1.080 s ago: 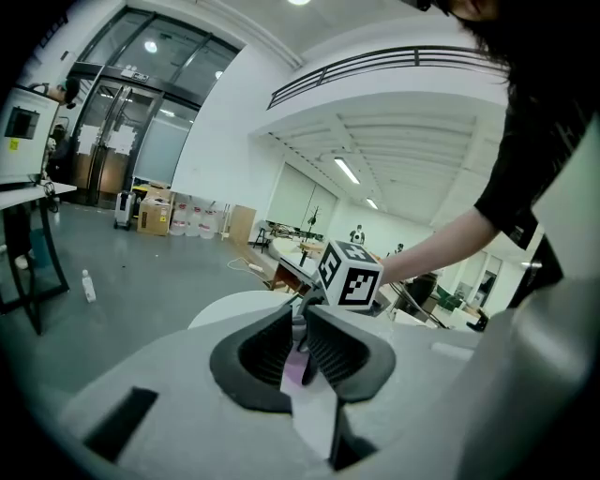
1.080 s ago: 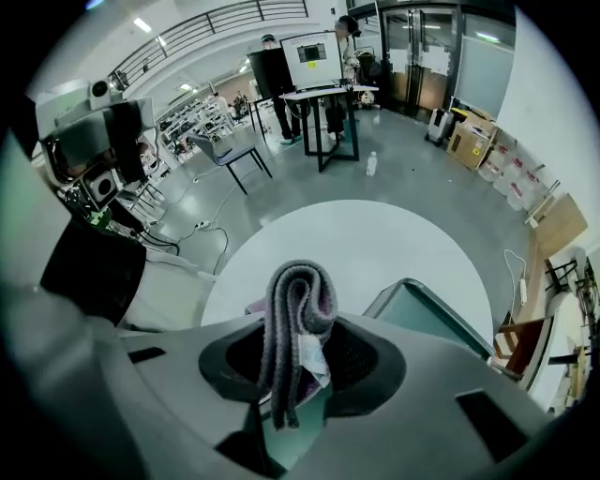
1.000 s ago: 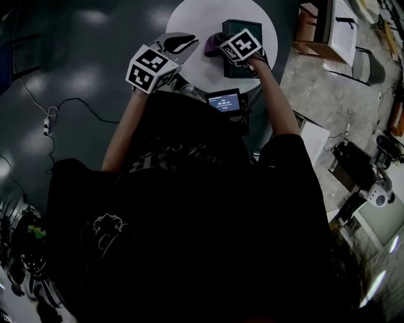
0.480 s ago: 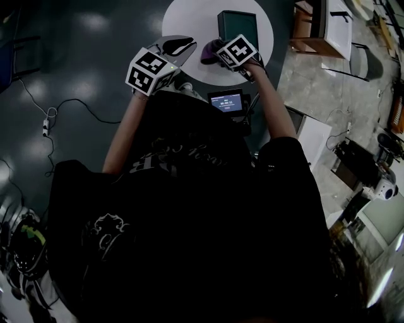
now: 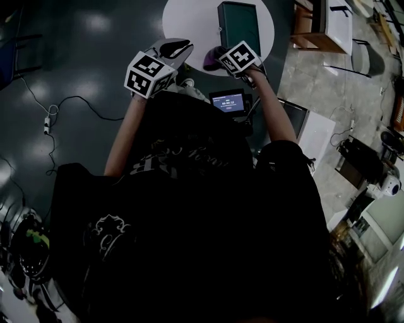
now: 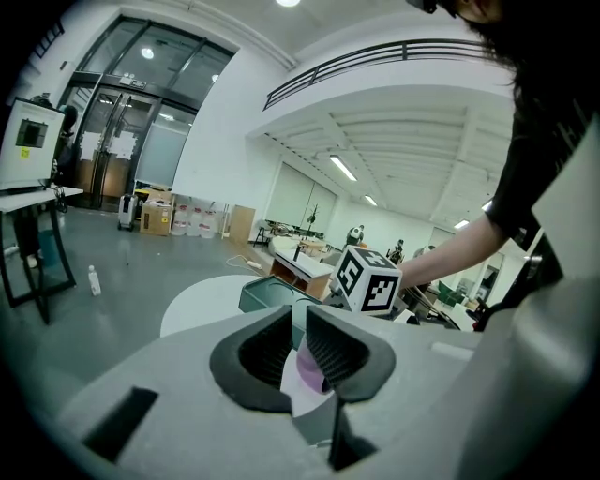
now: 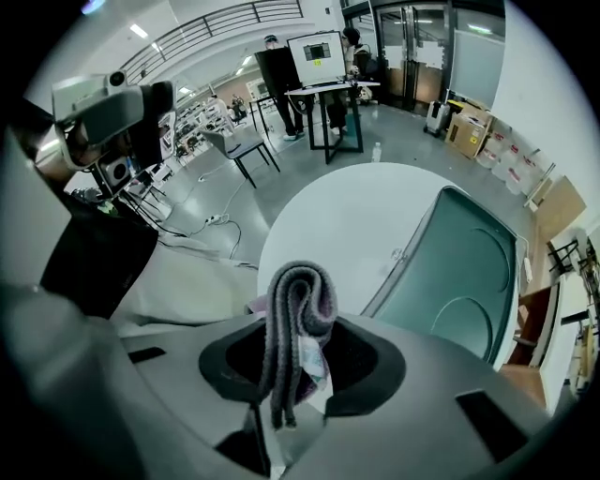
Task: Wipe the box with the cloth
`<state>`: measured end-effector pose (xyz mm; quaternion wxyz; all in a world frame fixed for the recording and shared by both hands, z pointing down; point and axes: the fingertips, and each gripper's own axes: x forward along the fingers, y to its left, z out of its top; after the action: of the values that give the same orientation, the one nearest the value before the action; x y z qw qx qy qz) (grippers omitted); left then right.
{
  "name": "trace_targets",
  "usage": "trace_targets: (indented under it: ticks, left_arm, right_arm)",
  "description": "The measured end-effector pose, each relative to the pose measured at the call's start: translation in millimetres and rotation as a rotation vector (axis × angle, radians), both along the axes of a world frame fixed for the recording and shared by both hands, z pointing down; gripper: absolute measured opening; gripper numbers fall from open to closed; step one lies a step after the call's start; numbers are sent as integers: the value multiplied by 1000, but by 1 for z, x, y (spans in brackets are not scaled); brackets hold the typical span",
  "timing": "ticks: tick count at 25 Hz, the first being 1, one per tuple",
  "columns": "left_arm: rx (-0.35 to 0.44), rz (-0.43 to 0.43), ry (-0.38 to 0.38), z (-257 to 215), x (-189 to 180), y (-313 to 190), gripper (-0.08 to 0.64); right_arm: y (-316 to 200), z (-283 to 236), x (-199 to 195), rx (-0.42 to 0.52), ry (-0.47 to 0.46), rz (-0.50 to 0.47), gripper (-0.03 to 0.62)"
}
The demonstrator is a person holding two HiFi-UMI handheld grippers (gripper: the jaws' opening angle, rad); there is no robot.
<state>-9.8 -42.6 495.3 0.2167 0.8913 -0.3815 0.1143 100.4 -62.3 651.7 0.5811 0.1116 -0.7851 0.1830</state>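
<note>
Box point(image 5: 238, 25), dark green and rectangular, with a smooth top, a pale rim and two round recesses pressed into it, lies on the far part of the round white table point(image 5: 189, 19). It is ahead of the right gripper point(image 5: 221, 55) and apart from it. That gripper is clenched on the cloth point(image 7: 298, 300), a grey ribbed knit folded into a thick loop that stands up between the jaws, purple in the head view. The cloth is over the near table edge, short of the box. Left gripper point(image 5: 172, 47) hovers beside it, jaws drawn almost together with only a thin slit between them, grasping nothing
</note>
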Motion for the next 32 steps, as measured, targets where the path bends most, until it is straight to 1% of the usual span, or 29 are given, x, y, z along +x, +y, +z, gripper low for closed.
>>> trace_targets:
  ticks: [3,6,8,11,14,17,20,23,28,32]
  left_arm:
    - [-9,16,-20,4,5,6,48]
    - [-9,26,-31,-1,8,13,48]
    - [-6,31,-33,-6,11,9,49]
    - [-3,47,-35,-12,13,0,48]
    - [9,71,-42,-19,7,4,49]
    - [18,86,-48,-26,-2,8,49]
    - [28,111,-52,-31,-14,5,49]
    - [44,165,-56,-40,-29,6,48]
    - [52,254,-47,-49,-61,20,48]
    - [56,338,-44,-50,-81,33,48]
  right_arm:
    - [-2,-6,1,15,-45,41,124]
    - [-3,-25,-4,41,-120,97,124]
    - [-8,-39,-7,63,-170,139,124]
    - [-17,-63,-15,90,-263,225,124]
    - [-10,-89,-23,139,-354,329,124]
    - [-2,-109,-25,183,-420,441,124]
    - [1,-123,-29,218,-459,538,124]
    - [5,-137,-41,254,-488,634,124]
    - [20,-154,-75,287,-523,776,124]
    - [40,-158,-99,302,-538,868,124]
